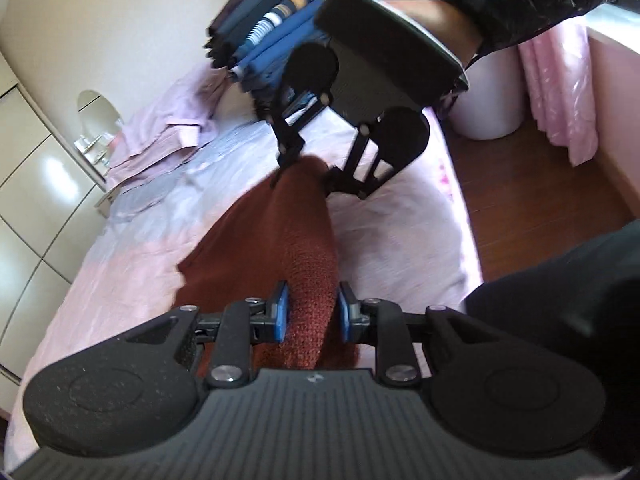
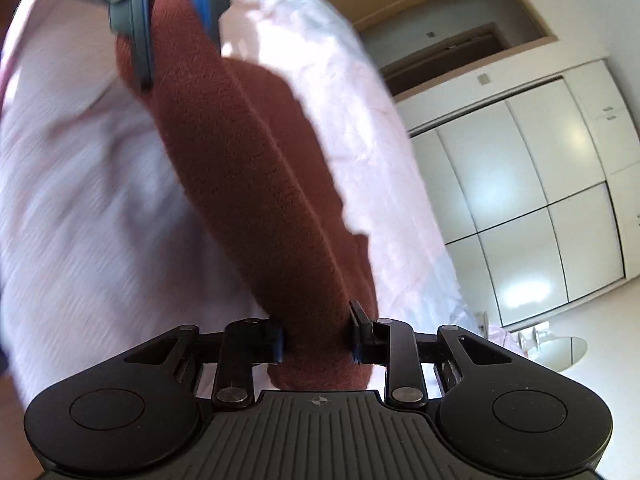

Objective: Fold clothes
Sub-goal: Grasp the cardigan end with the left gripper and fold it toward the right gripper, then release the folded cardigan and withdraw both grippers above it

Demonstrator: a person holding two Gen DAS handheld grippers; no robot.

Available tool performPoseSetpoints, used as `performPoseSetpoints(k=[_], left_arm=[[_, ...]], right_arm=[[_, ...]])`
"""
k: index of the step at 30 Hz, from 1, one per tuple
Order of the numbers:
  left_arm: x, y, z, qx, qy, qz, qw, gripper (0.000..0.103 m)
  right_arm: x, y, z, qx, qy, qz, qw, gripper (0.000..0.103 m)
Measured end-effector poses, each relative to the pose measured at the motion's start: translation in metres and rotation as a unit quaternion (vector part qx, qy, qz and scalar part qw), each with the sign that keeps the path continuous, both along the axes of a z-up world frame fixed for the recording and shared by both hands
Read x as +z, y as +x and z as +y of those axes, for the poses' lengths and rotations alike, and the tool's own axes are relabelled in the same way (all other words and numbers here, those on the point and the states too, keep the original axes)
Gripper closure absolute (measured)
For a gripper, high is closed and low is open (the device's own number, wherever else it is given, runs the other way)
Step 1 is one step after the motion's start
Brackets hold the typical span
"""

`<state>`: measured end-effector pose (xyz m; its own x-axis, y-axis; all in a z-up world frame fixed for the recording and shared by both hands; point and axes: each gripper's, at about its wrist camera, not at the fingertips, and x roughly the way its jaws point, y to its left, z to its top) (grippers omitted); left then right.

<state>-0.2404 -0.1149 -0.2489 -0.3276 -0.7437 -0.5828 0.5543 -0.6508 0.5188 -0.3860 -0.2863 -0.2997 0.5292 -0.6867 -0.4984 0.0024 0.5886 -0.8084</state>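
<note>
A rust-red knitted garment (image 1: 288,236) is stretched between my two grippers above the pink bed sheet (image 1: 132,264). My left gripper (image 1: 312,314) is shut on its near end. My right gripper (image 1: 310,174) faces me in the left wrist view and is shut on the far end. In the right wrist view the same garment (image 2: 248,184) runs from my right gripper (image 2: 318,340) up to my left gripper (image 2: 172,12) at the top, hanging in a long fold over the sheet (image 2: 80,200).
A stack of folded blue and dark clothes (image 1: 272,28) stands at the far end of the bed, next to a folded lilac garment (image 1: 168,132). White wardrobe doors (image 2: 520,200) line one side. A white bin (image 1: 488,96), pink curtain (image 1: 560,92) and wooden floor (image 1: 532,200) lie beyond the bed edge.
</note>
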Motion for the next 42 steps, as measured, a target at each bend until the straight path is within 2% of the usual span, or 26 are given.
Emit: performPoseSetpoints(k=[3,5,6,8,11,14,16,19,22,24,30,32,36,40,42], left_arm=[[-0.025,-0.02,-0.001,-0.008,0.014,-0.028,0.9995,0.077],[-0.032,-0.02,0.004,-0.011,0.015,-0.044,0.9988,0.072],[-0.032,-0.017,0.005,-0.009,0.019,-0.042,0.9989,0.071],[-0.024,-0.007,0.004,0.006,0.035,-0.013,0.9993,0.067],[-0.008,0.009,0.007,0.032,0.046,0.024,0.9981,0.057],[0.001,0.026,0.009,0.05,0.042,0.034,0.9973,0.05],[0.003,0.036,0.006,0.067,0.04,0.024,0.9966,0.049],[0.005,0.051,0.004,0.086,0.029,0.017,0.9957,0.048],[0.006,0.063,0.002,0.095,0.011,0.011,0.9954,0.038],[0.008,0.07,-0.001,0.095,-0.007,0.01,0.9954,0.033],[0.02,0.089,-0.034,0.098,-0.036,0.015,0.9944,0.024],[0.021,0.094,-0.05,0.101,-0.037,0.016,0.994,0.021],[0.014,0.092,-0.081,0.094,-0.018,-0.008,0.9953,0.021],[-0.007,0.092,-0.108,0.086,0.022,-0.039,0.9953,0.02],[-0.015,0.094,-0.115,0.086,0.039,-0.042,0.9946,0.019]], right_arm=[[-0.023,-0.019,-0.004,-0.038,0.02,0.023,0.999,0.072],[-0.038,-0.031,-0.007,-0.065,0.034,0.037,0.997,0.072],[-0.036,-0.037,-0.01,-0.094,0.042,0.029,0.994,0.072],[-0.027,-0.052,-0.015,-0.152,0.061,-0.006,0.987,0.072],[-0.008,-0.072,-0.011,-0.198,0.093,-0.073,0.973,0.072],[0.01,-0.08,0.007,-0.205,0.13,-0.14,0.96,0.071],[0.018,-0.087,0.019,-0.209,0.152,-0.184,0.948,0.062],[0.029,-0.077,0.027,-0.2,0.217,-0.253,0.921,0.054],[0.04,-0.057,0.031,-0.196,0.263,-0.288,0.9,0.052],[0.047,-0.051,0.04,-0.199,0.296,-0.311,0.881,0.051],[0.059,-0.031,0.069,-0.191,0.36,-0.343,0.846,0.051],[0.061,-0.022,0.073,-0.19,0.362,-0.345,0.845,0.051],[0.059,-0.011,0.072,-0.191,0.373,-0.357,0.834,0.051],[0.062,-0.006,0.063,-0.21,0.393,-0.383,0.809,0.051],[0.062,-0.001,0.058,-0.227,0.393,-0.377,0.807,0.051]])
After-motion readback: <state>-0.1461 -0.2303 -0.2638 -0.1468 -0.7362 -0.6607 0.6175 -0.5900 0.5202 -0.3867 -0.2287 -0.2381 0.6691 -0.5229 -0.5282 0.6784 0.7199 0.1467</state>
